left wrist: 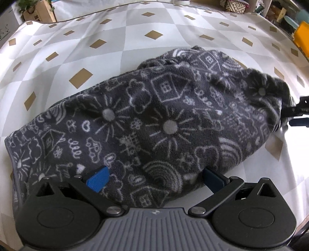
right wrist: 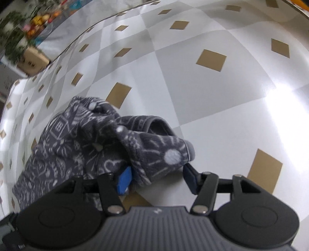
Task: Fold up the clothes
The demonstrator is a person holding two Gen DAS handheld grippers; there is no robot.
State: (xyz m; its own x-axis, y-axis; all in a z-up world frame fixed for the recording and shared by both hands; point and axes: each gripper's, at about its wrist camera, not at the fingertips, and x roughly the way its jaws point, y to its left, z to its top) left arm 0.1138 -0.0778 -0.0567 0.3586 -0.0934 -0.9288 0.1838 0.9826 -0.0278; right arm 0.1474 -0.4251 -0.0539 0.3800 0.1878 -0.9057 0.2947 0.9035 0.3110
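Fleece fills both my views right now. My left gripper (left wrist: 154,177) stands spread wide over the dark grey fleece garment (left wrist: 154,119), blue pads (left wrist: 97,179) set down on either side of a broad stretch of cloth, not pinching anything that I can see. My right gripper (right wrist: 157,176) has a bunched cuff or hem end (right wrist: 164,154) of that same garment lying between its jaws; the left pad looks pressed into the pile, the right pad stands just clear of the fabric, so I call it loose around the cloth, not clamped.

Outward from the garment: it lies in a rounded heap on the diamond-patterned table cover (left wrist: 81,58), roughly mid-table, one bound edge toward my left gripper, the far end rumpled and turned over itself near my right one.

Handling, as I judge it: soft, thick, light, no stiffness at all. It will sag and drag, and the plush pile may slide in a shallow pinch. Best hold is the bound hem or the cuff edge, where the layers are firm and doubled, taking a deep bite.

Containers: beyond the garment, past the table's far edge, a cardboard box (left wrist: 41,10) with greenery in it, and off to the far right a yellow bin (left wrist: 302,36) whose contents I cannot make out.
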